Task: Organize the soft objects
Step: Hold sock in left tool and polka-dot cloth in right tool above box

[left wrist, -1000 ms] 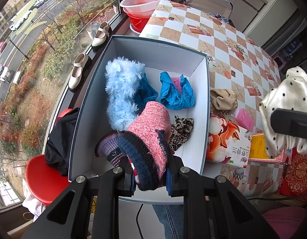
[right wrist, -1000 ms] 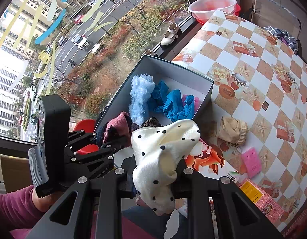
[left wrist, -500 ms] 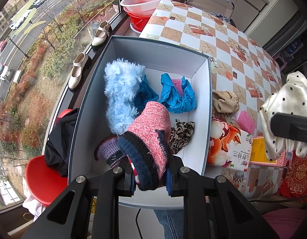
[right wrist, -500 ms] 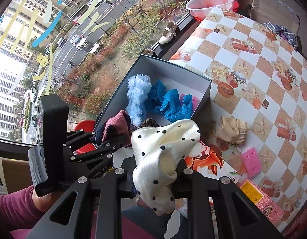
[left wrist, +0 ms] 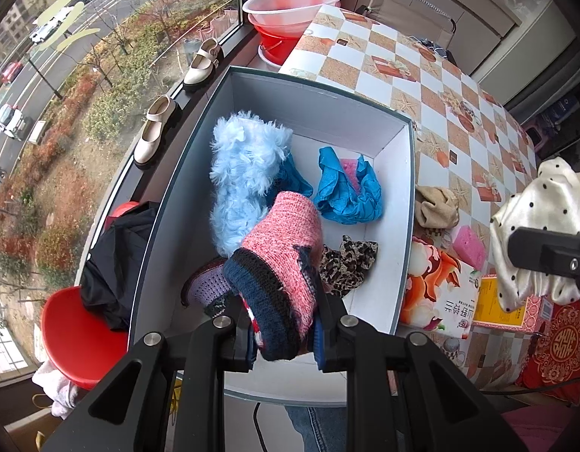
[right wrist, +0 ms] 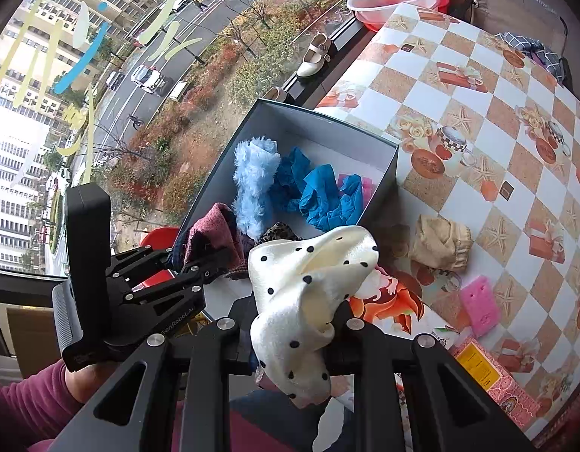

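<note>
My left gripper (left wrist: pixel 284 335) is shut on a pink knitted slipper with a dark blue cuff (left wrist: pixel 286 260), held above the near end of an open grey box (left wrist: pixel 316 94). The box holds a fluffy light blue piece (left wrist: pixel 244 165), blue cloths (left wrist: pixel 346 192), a leopard-print cloth (left wrist: pixel 346 263) and a purple knit item (left wrist: pixel 207 286). My right gripper (right wrist: pixel 293 335) is shut on a cream polka-dot satin cloth (right wrist: pixel 308 282), held near the box's right side. It shows at the right in the left wrist view (left wrist: pixel 542 226).
A beige cloth (right wrist: pixel 440 243) and a pink sponge (right wrist: pixel 478 303) lie on the checkered table (right wrist: pixel 478 105) right of the box. Printed cartons (left wrist: pixel 440 293) stand at the near table edge. A red stool (left wrist: pixel 75 331) with dark clothing, shoes (left wrist: pixel 154 132) on the sill and basins (left wrist: pixel 290 3) are by the window.
Both grippers have kept hold of their items and drifted slightly; the box sits a little farther back in the right wrist view.
</note>
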A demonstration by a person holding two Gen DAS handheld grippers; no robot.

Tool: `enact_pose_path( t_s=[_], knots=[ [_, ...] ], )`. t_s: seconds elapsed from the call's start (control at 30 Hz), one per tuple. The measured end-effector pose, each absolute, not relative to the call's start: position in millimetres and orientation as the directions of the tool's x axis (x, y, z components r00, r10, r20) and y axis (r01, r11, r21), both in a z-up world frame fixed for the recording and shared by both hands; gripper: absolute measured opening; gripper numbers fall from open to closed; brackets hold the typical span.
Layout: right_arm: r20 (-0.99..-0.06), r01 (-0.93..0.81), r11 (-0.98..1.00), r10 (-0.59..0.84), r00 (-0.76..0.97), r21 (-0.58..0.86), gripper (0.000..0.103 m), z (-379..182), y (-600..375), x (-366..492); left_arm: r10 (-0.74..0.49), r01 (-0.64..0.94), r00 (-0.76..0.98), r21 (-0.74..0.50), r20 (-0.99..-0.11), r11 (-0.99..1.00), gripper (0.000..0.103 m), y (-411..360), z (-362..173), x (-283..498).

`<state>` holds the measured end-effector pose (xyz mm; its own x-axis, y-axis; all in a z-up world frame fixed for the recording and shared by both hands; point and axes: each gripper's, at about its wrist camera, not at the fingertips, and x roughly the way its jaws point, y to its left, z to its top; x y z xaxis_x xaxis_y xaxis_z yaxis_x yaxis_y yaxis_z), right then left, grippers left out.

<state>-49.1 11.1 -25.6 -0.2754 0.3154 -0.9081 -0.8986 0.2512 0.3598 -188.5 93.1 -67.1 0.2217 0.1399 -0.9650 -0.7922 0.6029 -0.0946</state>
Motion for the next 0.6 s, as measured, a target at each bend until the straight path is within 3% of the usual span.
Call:
enact_pose_path(
  t_s=[0.6],
  knots=[
    [-0.917, -0.918, 0.164, 0.241, -0.319, 0.362, 0.023, -43, 52, -82, 0.102, -0.792, 0.190, -0.091, -0.976, 0.603, 0.025, 92, -88, -196]
  ],
)
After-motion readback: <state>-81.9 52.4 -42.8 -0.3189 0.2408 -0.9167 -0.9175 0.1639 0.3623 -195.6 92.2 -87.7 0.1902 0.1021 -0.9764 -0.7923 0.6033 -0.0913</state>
